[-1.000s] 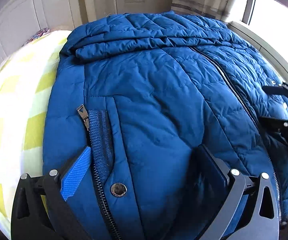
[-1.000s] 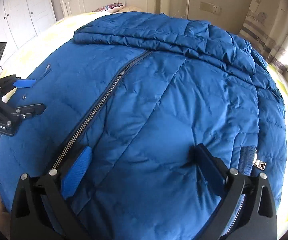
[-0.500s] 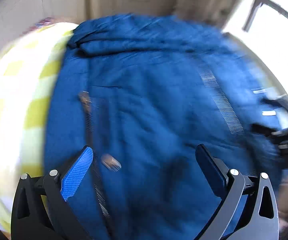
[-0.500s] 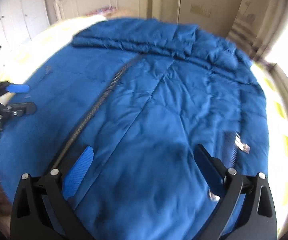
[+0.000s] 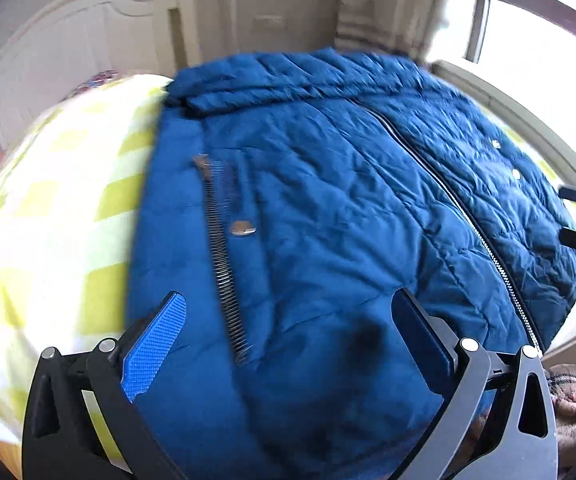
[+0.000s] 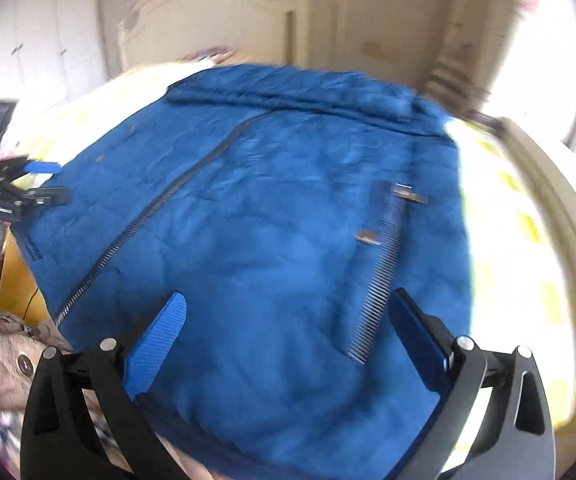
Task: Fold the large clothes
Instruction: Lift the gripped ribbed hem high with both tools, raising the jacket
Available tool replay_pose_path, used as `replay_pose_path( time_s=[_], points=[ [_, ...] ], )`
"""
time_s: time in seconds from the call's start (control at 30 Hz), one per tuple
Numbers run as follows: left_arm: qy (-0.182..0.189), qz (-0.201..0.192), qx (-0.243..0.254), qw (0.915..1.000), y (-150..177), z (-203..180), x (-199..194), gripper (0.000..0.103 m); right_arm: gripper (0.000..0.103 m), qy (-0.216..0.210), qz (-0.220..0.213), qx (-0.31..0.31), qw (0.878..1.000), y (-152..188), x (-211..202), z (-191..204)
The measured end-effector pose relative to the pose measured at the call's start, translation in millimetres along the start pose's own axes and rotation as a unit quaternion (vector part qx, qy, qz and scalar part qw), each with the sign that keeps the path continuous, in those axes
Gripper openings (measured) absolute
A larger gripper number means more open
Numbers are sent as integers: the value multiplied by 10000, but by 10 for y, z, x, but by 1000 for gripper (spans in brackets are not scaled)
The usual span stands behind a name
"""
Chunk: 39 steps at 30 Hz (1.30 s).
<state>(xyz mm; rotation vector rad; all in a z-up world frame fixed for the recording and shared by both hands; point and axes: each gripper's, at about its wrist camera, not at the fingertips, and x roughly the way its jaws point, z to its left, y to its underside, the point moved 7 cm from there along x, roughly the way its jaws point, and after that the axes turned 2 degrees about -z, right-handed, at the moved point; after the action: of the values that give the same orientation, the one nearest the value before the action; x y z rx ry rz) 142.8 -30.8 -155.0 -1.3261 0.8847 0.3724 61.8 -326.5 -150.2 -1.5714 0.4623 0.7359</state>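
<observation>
Blue quilted jacket spread flat (zipped, front up) on yellow-checked bedcover. Left gripper spread wide above the hem, holding nothing. Right gripper likewise wide, empty, hem between the fingers.

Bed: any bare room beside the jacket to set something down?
Bare checked bedspread lies between the jacket and headboard on the left gripper's side; a narrower strip runs toward the window. The jacket fills the middle.
</observation>
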Motion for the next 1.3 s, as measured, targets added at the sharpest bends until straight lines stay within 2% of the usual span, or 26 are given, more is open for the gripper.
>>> replay_pose_path(
  time_s=[0.1, 0.2, 0.27, 0.33, 0.37, 0.4, 0.43, 0.5, 0.6, 0.7, 0.83, 0.87, 0.93, 1.0, 1.1, 1.2, 1.3],
  points=[
    [-44, -34, -348, 9994, 162, 230, -108, 99, 100, 161, -19, 447, 9989, 282, -152, -296],
    [-101, 137, -668, 9976, 349, 424, -47, 99, 100, 300, 117, 854, 9958, 581, -171, -528],
    [-64, 95, -752, 9971, 415, 453, -41, 99, 100, 205, 37, 1032, 9944, 706, -183, -566],
    [-79, 118, -675, 9976, 448, 400, -59, 99, 95, 110, -105, 1027, 9946, 720, -208, -517],
    [-37, 130, -646, 9978, 458, 373, -68, 98, 81, 53, -131, 976, 9951, 727, -206, -469],
    [83, 103, -679, 9976, 475, 334, -99, 95, 74, 43, -152, 933, 9955, 707, -212, -418],
    [151, 45, -741, 9971, 490, 310, -127, 93, 72, 30, -151, 918, 9957, 692, -203, -388],
    [131, -49, -680, 9976, 519, 282, -157, 82, 71, -1, -113, 942, 9955, 676, -172, -383],
    [200, -105, -722, 9971, 542, 323, -201, 74, 69, -144, -135, 1057, 9942, 688, -177, -454],
    [310, -88, -741, 9967, 572, 354, -238, 72, 69, -214, -121, 962, 9951, 698, -203, -460],
    [200, 18, -503, 9985, 557, 296, -184, 74, 73, -185, -162, 996, 9947, 640, -169, -425],
    [191, 59, -532, 9984, 534, 282, -162, 74, 71, -143, -188, 986, 9949, 629, -159, -413],
    [279, 85, -577, 9979, 505, 279, -146, 73, 60, -142, -279, 1017, 9943, 618, -165, -399],
    [525, 33, -666, 9964, 480, 254, -158, 46, 43, -339, -472, 1260, 9903, 614, -163, -438],
    [794, -137, -863, 9930, 449, 248, -182, 27, 34, -704, -759, 1563, 9823, 637, -180, -493],
    [1254, -335, -1339, 9825, 449, 319, -182, 22, 27, -1166, -979, 2097, 9658, 663, -175, -545],
    [1660, -267, -1833, 9686, 449, 415, -108, 23, 26, -1555, -984, 2396, 9533, 678, -147, -609]
  ],
)
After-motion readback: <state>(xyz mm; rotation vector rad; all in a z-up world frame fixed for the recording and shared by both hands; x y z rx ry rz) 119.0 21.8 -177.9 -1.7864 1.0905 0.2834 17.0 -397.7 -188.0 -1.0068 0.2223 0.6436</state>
